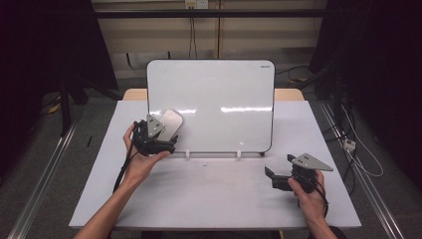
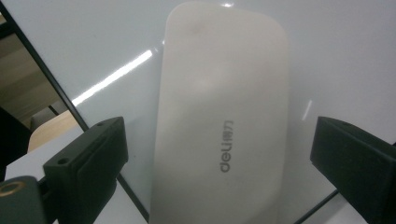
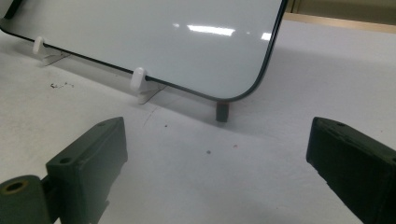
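At the left of the high view, the left gripper (image 1: 166,142) is held up against the lower left corner of the whiteboard (image 1: 224,94), which stands propped on small white clips (image 1: 187,154) at the centre of the frame on the white table (image 1: 209,199). A whiteboard eraser (image 1: 170,123), pale and oblong, sits flat on the board just above that gripper. In the left gripper view the eraser (image 2: 219,116) runs up the middle of the frame, printed "deli", with the jaws spread wide on either side of it and clear gaps showing, so it is not clamped. At the lower right of the high view, the right gripper (image 1: 273,177) rests low over the table, well apart from the board; the right gripper view shows its jaws wide apart with nothing between them.
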### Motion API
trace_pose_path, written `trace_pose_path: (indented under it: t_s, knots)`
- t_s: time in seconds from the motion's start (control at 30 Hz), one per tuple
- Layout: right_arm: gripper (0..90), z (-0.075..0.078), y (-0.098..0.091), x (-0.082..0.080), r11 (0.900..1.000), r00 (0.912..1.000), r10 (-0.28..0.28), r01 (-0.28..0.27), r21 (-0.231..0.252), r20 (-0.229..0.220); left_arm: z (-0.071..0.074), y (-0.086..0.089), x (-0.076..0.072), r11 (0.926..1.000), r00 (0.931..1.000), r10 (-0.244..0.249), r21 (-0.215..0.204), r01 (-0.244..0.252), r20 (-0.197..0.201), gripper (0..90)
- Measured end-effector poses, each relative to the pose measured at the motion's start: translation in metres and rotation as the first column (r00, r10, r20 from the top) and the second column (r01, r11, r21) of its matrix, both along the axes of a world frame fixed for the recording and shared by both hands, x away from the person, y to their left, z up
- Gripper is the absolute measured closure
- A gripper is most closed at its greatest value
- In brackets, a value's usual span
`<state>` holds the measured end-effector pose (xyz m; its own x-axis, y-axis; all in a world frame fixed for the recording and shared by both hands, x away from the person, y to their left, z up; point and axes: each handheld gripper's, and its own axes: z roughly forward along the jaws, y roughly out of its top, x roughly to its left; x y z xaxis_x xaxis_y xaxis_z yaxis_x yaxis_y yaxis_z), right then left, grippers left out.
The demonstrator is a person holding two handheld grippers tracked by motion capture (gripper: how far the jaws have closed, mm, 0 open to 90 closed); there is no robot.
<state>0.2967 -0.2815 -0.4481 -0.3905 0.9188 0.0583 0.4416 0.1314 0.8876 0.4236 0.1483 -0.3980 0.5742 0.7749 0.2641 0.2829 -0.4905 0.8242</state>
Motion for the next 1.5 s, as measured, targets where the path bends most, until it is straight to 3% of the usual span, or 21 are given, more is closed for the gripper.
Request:
trace_pose_path:
  t_s: [0.1,0.23,0.4,0.57,0.73,0.87,1.07,1.13,1.3,1.4,1.5]
  knots:
    - [5.4,0.000,0.001,0.000,1.0000,1.0000,-0.001,0.001,0.000,-0.001,0.002,0.000,-0.002,1.0000,0.9998,-0.004,-0.007,0.004,-0.018,4.2]
    - [5.3,0.001,0.002,-0.001,1.0000,1.0000,-0.003,0.003,0.000,-0.002,0.006,0.003,-0.003,0.9982,0.9995,-0.011,-0.060,0.010,-0.028,4.2]
    - [5.3,0.001,0.002,-0.001,1.0000,1.0000,-0.003,0.003,-0.001,0.000,0.010,0.007,-0.006,0.9974,0.9992,0.001,-0.072,-0.004,-0.040,4.2]
    - [5.3,0.001,0.002,-0.002,1.0000,1.0000,-0.006,0.006,0.001,-0.001,0.016,0.012,-0.010,0.9907,0.9981,-0.024,-0.135,0.017,-0.056,4.3]
    - [5.3,0.001,0.001,-0.001,1.0000,1.0000,-0.008,0.008,-0.002,0.000,0.020,0.016,-0.014,0.9848,0.9962,-0.028,-0.173,0.014,-0.082,4.4]
    - [5.3,0.001,0.002,-0.002,1.0000,1.0000,-0.006,0.006,-0.004,0.002,0.022,0.015,-0.019,0.9877,0.9945,-0.070,-0.145,0.058,-0.078,5.0]
    - [5.3,0.001,0.002,-0.003,1.0000,1.0000,-0.007,0.007,-0.005,0.001,0.023,0.013,-0.033,0.9858,0.9944,-0.086,-0.150,0.076,-0.062,5.2]
    - [5.3,0.001,0.002,-0.003,0.9999,1.0000,-0.008,0.008,-0.006,0.002,0.021,0.013,-0.037,0.9832,0.9926,-0.096,-0.163,0.083,-0.075,5.1]
    - [5.3,0.000,0.004,-0.003,1.0000,1.0000,-0.006,0.006,-0.005,0.001,0.016,0.017,-0.045,0.9851,0.9930,-0.081,-0.159,0.066,-0.086,5.1]
    - [5.3,0.000,0.004,-0.003,1.0000,1.0000,-0.005,0.005,-0.006,0.002,0.015,0.023,-0.047,0.9820,0.9936,-0.059,-0.185,0.040,-0.096,5.1]
    - [5.3,0.000,0.004,-0.002,1.0000,1.0000,-0.007,0.007,-0.006,0.003,0.015,0.029,-0.051,0.9826,0.9949,-0.039,-0.184,0.021,-0.093,5.2]
